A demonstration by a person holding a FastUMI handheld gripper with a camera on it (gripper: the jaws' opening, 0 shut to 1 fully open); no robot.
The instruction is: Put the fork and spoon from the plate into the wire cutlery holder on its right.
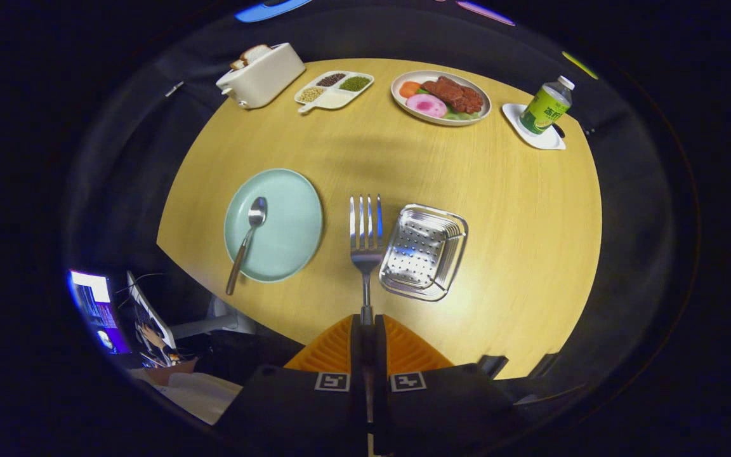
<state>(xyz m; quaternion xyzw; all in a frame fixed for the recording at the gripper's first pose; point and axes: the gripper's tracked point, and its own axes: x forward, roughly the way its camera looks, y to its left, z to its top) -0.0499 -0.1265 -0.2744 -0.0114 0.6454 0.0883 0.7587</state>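
Fork is clamped by its handle between the gripper fingers, tines pointing away, held above the table just left of the wire cutlery holder. I'd shift right until it's over the holder, then lower before letting go. Spoon waits on the plate, ahead-left.

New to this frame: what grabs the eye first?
The silver metal fork, clamped by its handle in the gripper with the jaws shut on it, tines pointing ahead, held above the round wooden table. Just right of the tines sits the shiny perforated metal cutlery holder; to their left, the pale green round plate carries the silver spoon.
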